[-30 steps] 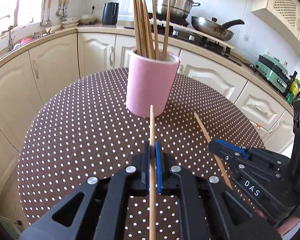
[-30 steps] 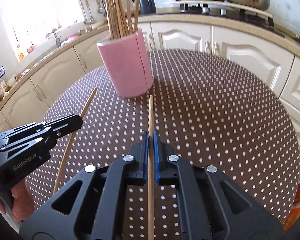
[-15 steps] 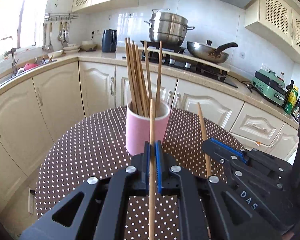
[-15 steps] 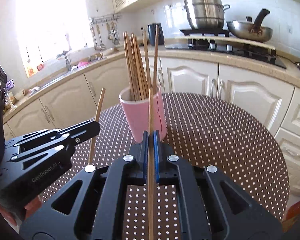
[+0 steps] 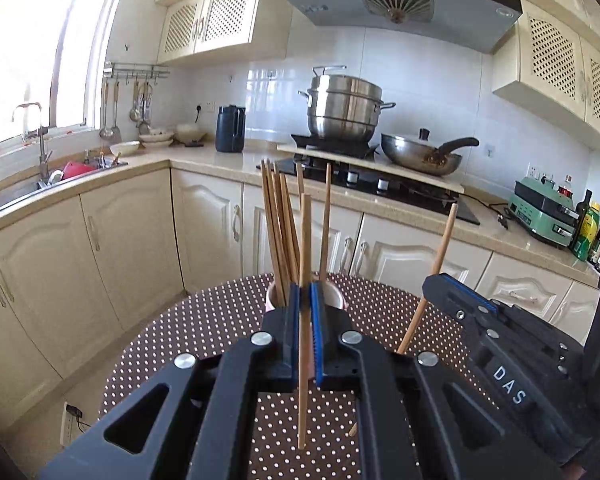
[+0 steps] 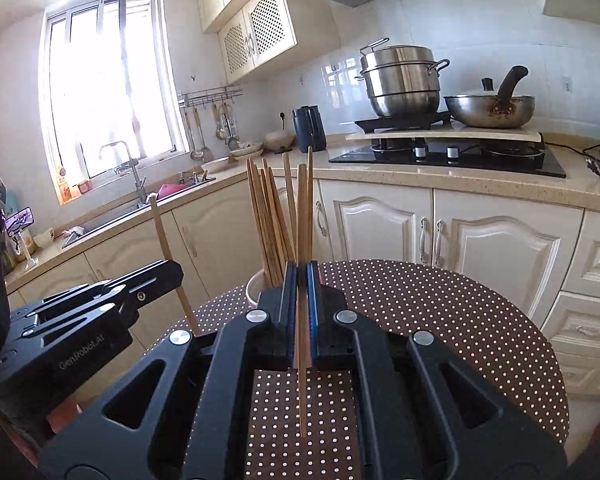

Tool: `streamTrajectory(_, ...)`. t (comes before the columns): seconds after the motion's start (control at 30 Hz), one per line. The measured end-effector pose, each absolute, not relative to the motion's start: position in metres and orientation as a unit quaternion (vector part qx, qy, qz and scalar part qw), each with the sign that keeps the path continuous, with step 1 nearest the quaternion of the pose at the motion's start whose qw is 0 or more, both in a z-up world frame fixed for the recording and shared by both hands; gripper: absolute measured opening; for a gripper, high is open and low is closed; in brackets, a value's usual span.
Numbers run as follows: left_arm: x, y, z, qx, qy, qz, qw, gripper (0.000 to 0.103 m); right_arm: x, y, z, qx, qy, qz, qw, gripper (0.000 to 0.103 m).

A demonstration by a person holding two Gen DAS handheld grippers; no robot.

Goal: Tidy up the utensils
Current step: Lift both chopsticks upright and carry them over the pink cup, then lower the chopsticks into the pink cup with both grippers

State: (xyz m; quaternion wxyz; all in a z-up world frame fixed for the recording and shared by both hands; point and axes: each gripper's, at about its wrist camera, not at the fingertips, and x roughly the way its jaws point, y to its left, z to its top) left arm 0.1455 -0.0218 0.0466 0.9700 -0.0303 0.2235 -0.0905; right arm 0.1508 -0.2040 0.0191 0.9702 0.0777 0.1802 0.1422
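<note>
My left gripper (image 5: pixel 306 292) is shut on a wooden chopstick (image 5: pixel 305 240) that stands upright between its blue pads. My right gripper (image 6: pixel 300 272) is shut on another wooden chopstick (image 6: pixel 301 208), also upright. A pink cup (image 5: pixel 338 295) holding several chopsticks (image 5: pixel 278 224) stands on the round table just beyond both grippers, mostly hidden by the fingers. In the left wrist view the right gripper (image 5: pixel 440 280) shows at the right with its chopstick (image 5: pixel 444 240). In the right wrist view the left gripper (image 6: pixel 172 270) shows at the left with its chopstick (image 6: pixel 162 232).
The round table (image 6: pixel 440 320) has a brown cloth with white dots. Cream cabinets (image 5: pixel 132 240) and a counter with a sink (image 5: pixel 40 188) curve behind it. A stove (image 6: pixel 448 152) carries a steel steamer pot (image 5: pixel 344 108) and a pan (image 5: pixel 420 156).
Both grippers have tilted upward with their chopsticks, from pointing down at the table to nearly level. The pink cup has dropped low in both views, behind the fingers.
</note>
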Motion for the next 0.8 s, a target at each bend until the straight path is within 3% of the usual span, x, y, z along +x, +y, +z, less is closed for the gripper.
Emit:
streamTrajectory(0.5, 0.182, -0.027, 0.133, -0.018, 0.131, -0.06, 0.989, 0.006, 0.182, -0.186, 0.111, 0.037, 0.08, 0.142, 0.986, 0.005)
streamTrajectory(0.8, 0.216, -0.025, 0.135, -0.032, 0.112, -0.051, 0.992, 0.006, 0.222, -0.181, 0.102, 0.031, 0.097, 0.13, 0.986, 0.005)
